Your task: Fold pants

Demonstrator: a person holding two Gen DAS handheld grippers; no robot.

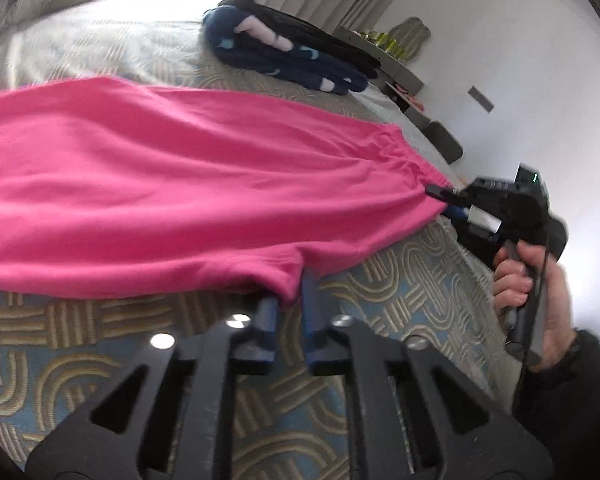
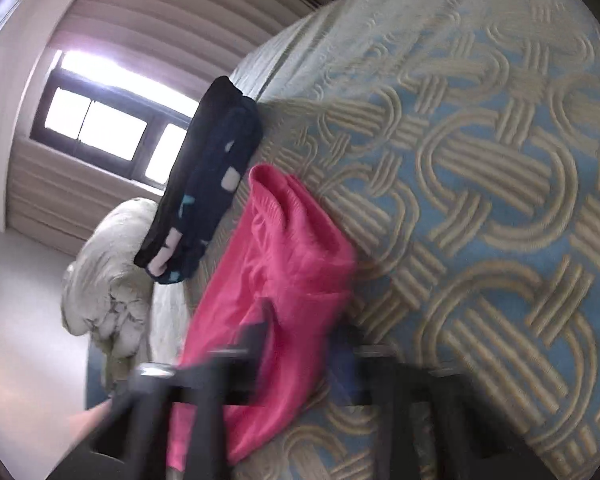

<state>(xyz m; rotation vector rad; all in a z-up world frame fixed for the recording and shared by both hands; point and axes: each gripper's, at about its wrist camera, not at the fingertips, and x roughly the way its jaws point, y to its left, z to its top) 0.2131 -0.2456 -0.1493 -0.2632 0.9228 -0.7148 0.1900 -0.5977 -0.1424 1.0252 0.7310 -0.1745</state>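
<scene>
Bright pink pants lie spread across the patterned bed cover, waistband to the right. My left gripper is at the near edge of the cloth, its blue fingers shut on a fold of the pink fabric. In the same view my right gripper, held by a hand, is shut on the gathered waistband corner. The right wrist view is blurred: the pink pants bunch up between the dark jaws of my right gripper, which are shut on the cloth.
A stack of dark blue and black folded garments lies further back on the bed. A pale bunched duvet sits near the bed's end. A shelf stands along the wall, with a window behind curtains.
</scene>
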